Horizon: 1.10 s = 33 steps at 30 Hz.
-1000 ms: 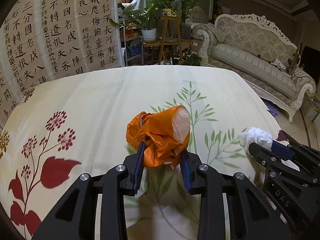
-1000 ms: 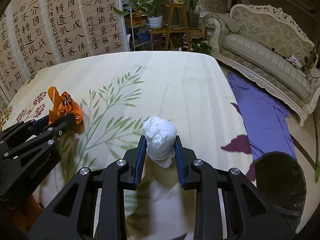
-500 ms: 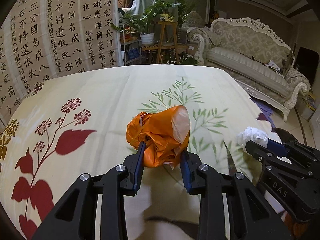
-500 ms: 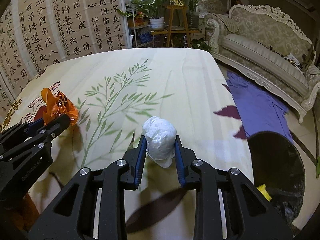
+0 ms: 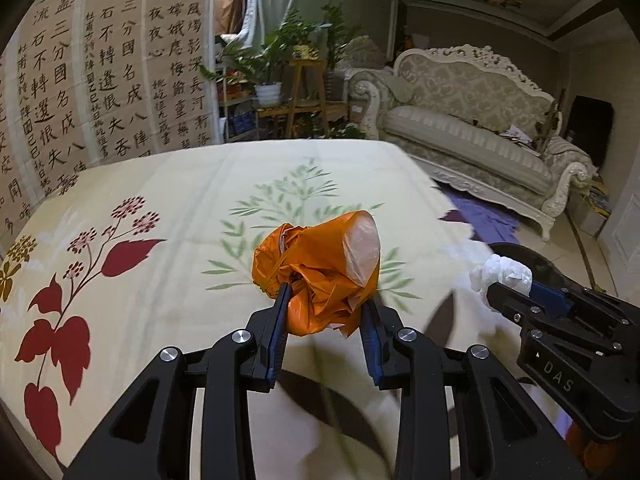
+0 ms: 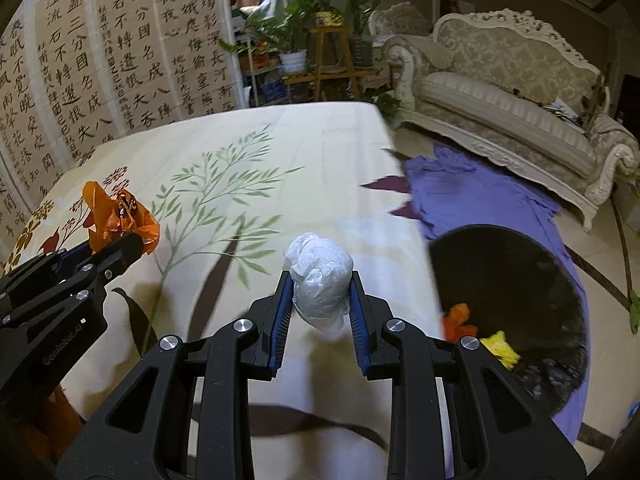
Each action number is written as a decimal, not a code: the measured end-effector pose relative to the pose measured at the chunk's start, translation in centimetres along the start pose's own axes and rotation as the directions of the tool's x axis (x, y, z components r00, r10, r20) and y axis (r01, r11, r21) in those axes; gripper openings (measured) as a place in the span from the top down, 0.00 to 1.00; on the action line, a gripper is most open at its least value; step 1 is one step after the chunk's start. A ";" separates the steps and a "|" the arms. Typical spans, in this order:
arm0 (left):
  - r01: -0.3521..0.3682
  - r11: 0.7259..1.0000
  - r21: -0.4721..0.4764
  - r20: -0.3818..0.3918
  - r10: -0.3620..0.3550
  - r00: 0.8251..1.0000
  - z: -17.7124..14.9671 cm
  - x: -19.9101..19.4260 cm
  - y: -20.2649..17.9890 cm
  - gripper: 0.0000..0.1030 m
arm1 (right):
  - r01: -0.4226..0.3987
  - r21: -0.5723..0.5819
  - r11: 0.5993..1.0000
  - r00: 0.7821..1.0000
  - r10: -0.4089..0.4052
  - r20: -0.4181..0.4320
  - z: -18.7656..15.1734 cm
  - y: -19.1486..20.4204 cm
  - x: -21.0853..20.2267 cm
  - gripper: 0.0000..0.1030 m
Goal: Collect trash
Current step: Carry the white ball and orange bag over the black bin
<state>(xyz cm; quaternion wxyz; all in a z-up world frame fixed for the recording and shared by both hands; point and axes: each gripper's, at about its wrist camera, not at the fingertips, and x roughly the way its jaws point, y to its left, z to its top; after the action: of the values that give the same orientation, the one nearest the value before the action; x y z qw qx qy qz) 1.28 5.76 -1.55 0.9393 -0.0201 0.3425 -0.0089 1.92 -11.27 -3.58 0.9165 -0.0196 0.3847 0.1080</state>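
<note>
From my left wrist camera I read "DAS" in pale letters on the black body of the right gripper (image 5: 500, 280), at the right edge. From my right wrist camera I read "GenRobot.AI", small and faint, on the body of the left gripper (image 6: 116, 240), near left. On the far left wall hang calligraphy panels (image 5: 100, 80) covered in columns of large black Chinese characters; I can make out 功盖三分國, 名成八陣圖 and 江流石不轉 among them. The smaller columns between them are too fine to read.
</note>
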 end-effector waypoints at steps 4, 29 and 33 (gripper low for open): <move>0.033 0.999 0.022 0.025 -0.034 0.999 0.2 -0.6 -2.1 0.68 | 0.049 0.031 0.998 0.998 -0.050 0.027 -0.6 -2.4 -1.5 0.74; 0.197 0.959 0.206 0.029 -0.207 0.978 1.3 2.6 -15.7 0.68 | 0.260 0.177 0.949 0.958 -0.276 0.076 -1.7 -14.5 -2.9 0.74; 0.202 0.953 0.226 0.022 -0.213 0.977 1.5 3.5 -16.8 0.68 | 0.266 0.189 0.945 0.956 -0.284 0.074 -1.7 -15.8 -2.5 0.74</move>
<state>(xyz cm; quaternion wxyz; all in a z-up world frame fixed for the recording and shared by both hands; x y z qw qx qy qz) 4.83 -11.13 -1.90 0.9371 0.0492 0.3135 -0.1453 2.40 -27.34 -3.72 0.9388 0.0140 0.3398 -0.0546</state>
